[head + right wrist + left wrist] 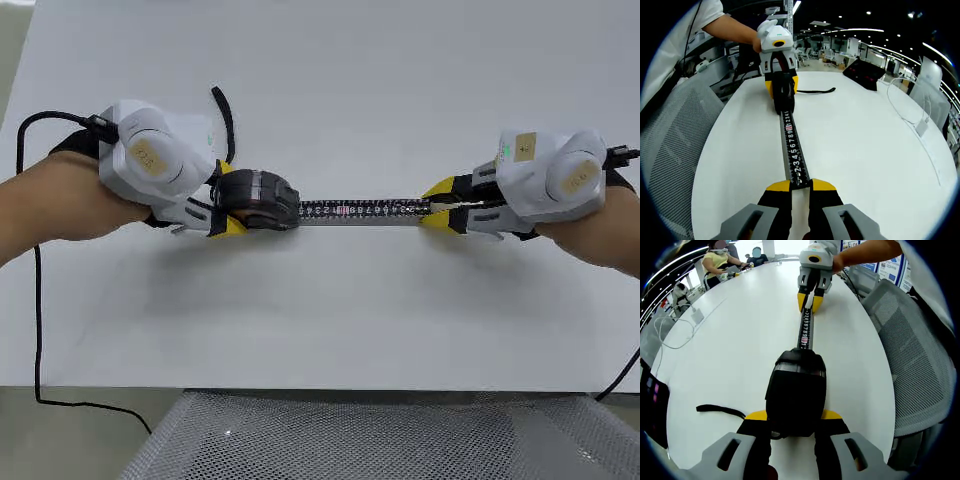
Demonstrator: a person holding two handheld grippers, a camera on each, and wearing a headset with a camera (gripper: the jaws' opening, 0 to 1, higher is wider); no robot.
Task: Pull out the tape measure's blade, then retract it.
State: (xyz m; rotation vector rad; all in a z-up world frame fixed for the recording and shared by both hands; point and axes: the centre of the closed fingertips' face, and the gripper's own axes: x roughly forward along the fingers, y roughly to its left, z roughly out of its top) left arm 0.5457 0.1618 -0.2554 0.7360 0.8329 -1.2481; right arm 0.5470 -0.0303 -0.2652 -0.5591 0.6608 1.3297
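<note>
The black tape measure case (257,198) lies on the white table (330,310), and my left gripper (225,205) is shut on it from the left. In the left gripper view the case (796,390) sits between the yellow-tipped jaws. The dark blade (362,209) with white numbers runs rightward out of the case, flat on the table. My right gripper (437,207) is shut on the blade's end. In the right gripper view the blade (792,155) stretches away from my right gripper (800,187) to the case (783,91).
A black wrist strap (226,118) curls behind the case. Black cables (37,300) trail off the table's left edge. A grey mesh chair (370,437) stands below the near table edge. In the left gripper view people (720,260) sit at the table's far end.
</note>
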